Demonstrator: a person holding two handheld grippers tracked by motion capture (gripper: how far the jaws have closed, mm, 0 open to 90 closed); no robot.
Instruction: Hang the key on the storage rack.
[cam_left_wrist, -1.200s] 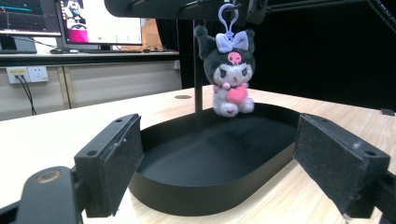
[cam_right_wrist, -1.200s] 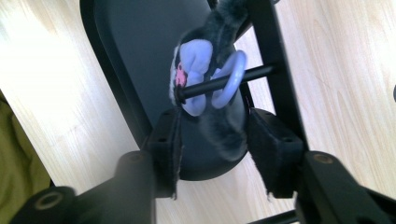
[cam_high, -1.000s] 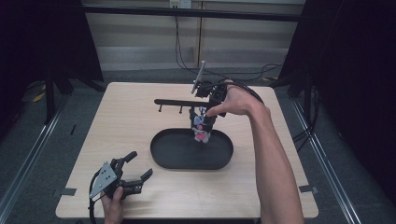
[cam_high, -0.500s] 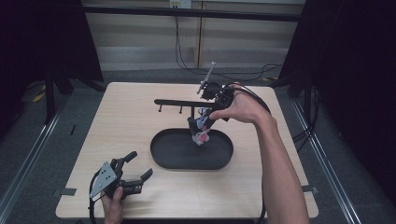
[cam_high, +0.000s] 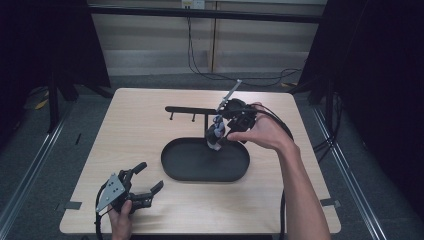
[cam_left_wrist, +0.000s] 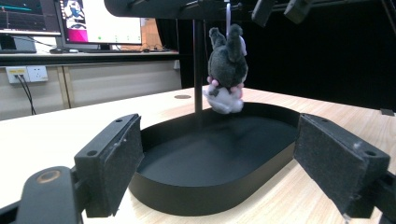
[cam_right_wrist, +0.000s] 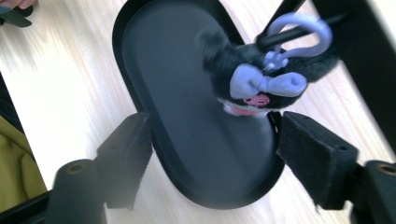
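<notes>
A small dark plush toy (cam_high: 216, 136) with a lilac bow hangs by a lilac loop (cam_right_wrist: 299, 27) from a hook of the black stand (cam_high: 189, 109). It dangles over the black oval tray (cam_high: 200, 176). My right gripper (cam_high: 224, 129) is just to the toy's right. Its jaws have just been opening and stand open, and the plush toy (cam_right_wrist: 247, 74) lies ahead of the pads, untouched. My left gripper (cam_high: 149, 177) rests open at the table's front left. Its own view looks at the tray (cam_left_wrist: 201, 189) and the hanging plush toy (cam_left_wrist: 226, 70).
The stand's crossbar carries two more bare hooks to the left (cam_high: 172, 116). The wooden table (cam_high: 140, 135) spreads to the left of the tray. Cables trail off the table's right side (cam_high: 285, 127). Dark curtains flank the table.
The right hand has drawn back to the right, away from the plush, and its jaws have spread. The plush now hangs free from the hook. The left gripper has stayed put.
</notes>
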